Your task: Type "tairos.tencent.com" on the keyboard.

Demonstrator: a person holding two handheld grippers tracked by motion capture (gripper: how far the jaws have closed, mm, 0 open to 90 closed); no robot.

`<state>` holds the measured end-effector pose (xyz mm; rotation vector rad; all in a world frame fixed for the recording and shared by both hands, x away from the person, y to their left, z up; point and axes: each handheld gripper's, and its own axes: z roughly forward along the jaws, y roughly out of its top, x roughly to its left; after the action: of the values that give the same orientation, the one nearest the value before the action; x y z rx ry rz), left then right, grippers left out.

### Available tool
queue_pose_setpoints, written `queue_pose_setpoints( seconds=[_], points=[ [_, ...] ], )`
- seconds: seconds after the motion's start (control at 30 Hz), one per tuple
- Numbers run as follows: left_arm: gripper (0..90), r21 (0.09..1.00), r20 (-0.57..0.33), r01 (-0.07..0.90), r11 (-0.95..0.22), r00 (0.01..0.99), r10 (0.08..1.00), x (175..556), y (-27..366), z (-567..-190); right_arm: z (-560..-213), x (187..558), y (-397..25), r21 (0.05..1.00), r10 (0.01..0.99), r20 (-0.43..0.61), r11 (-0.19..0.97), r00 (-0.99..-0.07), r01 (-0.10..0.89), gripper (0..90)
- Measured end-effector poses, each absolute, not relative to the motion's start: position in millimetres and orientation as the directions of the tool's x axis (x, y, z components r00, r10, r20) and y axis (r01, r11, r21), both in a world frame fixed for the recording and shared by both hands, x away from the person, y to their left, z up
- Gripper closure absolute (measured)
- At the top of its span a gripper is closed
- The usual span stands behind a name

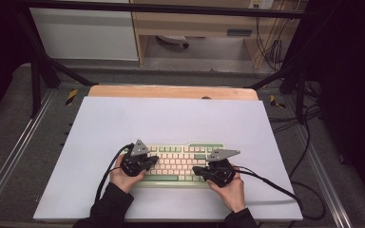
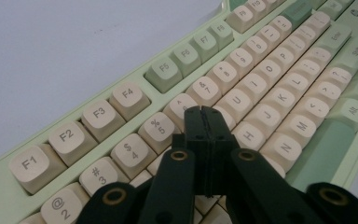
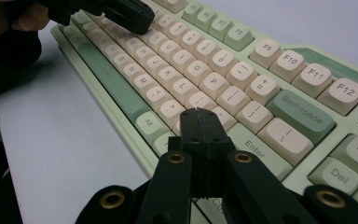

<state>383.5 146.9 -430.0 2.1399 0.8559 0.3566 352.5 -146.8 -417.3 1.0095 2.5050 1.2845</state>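
Matt plastic keyboard [image 1: 183,164], smooth cream and green keycaps [image 2: 128,97]. Matt black plastic jaws, brass-looking rivets [image 3: 176,158]. Smooth matt white sheet [image 1: 171,118] over wooden table [image 1: 171,91].

The keyboard [image 1: 180,164] lies on the mat [image 1: 171,118], which covers the table [image 1: 171,91]; the table's far edge shows behind the mat. The keyboard sits in the near half of the mat, roughly centred left to right. The left gripper [image 1: 147,161] is positioned over the keyboard's left end, above the key rows near the 5 key [image 2: 156,128]. The right gripper [image 1: 200,171] is positioned over the near right corner, in front of the Enter key [image 3: 254,144].
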Motion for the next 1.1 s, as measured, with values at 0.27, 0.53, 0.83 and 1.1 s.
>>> queue_pose_setpoints(
  seconds=[0.27,0.53,0.83,1.1],
  points=[
    [89.7,0.771,-0.030,0.449,-0.452,0.735,0.677,381,149,-426,-417,353,-147,0.769,0.625,0.159,0.407,-0.764,0.493,90.0],
    [89.7,0.779,-0.033,0.439,-0.448,0.742,0.670,375,154,-419,-415,352,-149,0.772,0.625,0.158,0.404,-0.764,0.491,90.0],
    [89.7,0.786,-0.026,0.429,-0.446,0.743,0.669,367,165,-413,-414,352,-149,0.773,0.627,0.160,0.401,-0.763,0.492,90.0],
    [89.7,0.787,-0.030,0.430,-0.444,0.744,0.668,362,173,-412,-412,352,-149,0.776,0.626,0.159,0.399,-0.763,0.489,90.0]
  ],
)
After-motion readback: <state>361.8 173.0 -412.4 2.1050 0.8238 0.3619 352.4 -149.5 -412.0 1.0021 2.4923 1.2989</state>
